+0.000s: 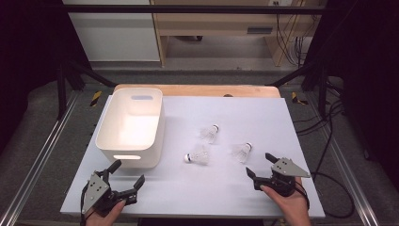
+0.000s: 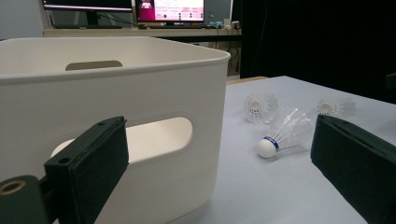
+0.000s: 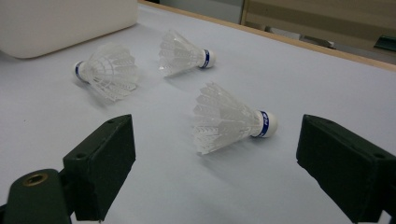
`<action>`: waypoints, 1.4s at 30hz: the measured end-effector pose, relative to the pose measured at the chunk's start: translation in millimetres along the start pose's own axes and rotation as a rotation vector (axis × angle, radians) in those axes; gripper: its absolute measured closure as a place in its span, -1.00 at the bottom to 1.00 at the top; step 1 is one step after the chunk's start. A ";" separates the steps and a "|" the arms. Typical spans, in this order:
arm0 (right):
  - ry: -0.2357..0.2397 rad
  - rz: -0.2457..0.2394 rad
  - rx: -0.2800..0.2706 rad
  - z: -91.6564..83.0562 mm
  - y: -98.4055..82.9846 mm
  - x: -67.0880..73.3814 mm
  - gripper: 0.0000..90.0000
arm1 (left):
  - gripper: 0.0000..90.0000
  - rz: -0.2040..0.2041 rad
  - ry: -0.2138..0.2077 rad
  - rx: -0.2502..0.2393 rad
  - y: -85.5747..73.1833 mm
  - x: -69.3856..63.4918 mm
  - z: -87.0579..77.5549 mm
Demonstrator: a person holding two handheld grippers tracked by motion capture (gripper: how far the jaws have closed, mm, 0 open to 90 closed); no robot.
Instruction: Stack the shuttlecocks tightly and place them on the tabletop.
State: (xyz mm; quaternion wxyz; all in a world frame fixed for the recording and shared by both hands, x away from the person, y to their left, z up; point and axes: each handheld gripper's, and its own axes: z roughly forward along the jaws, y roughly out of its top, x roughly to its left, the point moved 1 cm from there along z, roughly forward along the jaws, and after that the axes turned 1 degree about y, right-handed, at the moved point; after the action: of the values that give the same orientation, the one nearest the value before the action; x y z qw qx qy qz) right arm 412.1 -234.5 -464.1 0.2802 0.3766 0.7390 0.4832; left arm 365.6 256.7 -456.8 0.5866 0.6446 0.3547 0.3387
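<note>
The white bin (image 2: 140,93) runs off the left gripper view's left and bottom edges — its floor is hidden. The farthest shuttlecock (image 2: 335,107) is blurred there.

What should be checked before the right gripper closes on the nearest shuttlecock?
1. Right gripper jaws open: ok.
2. Nearest shuttlecock lies between and just ahead of the jaws in the right gripper view: ok.
3. It lies apart from the other two shuttlecocks: ok.
4. White bin upright, opening unobstructed: ok.
5. Left gripper open, near the bin's front wall, away from the shuttlecocks: ok.
6. Jaws low enough to grip: cannot tell.
</note>
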 end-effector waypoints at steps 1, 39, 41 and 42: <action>-0.005 0.003 0.015 1.3 -0.1 0.6 -0.70 | -0.90 -0.002 0.001 0.000 -0.4 0.1 0.1; -0.163 0.058 0.241 64.6 14.5 3.8 0.04 | -0.86 0.003 0.021 0.008 -3.4 1.2 -0.4; -0.169 0.057 0.248 67.0 15.2 3.5 0.07 | -0.86 0.004 0.022 0.008 -3.3 0.8 -0.5; -0.172 0.057 0.253 68.8 15.8 3.1 0.14 | -0.86 0.007 0.022 0.010 -3.4 0.8 -0.5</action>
State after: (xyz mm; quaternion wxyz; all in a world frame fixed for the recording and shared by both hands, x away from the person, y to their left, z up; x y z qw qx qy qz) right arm 468.5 -193.4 -475.5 0.2791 0.4697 0.7563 0.3600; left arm 365.4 257.9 -460.1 0.5783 0.6448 0.3605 0.3462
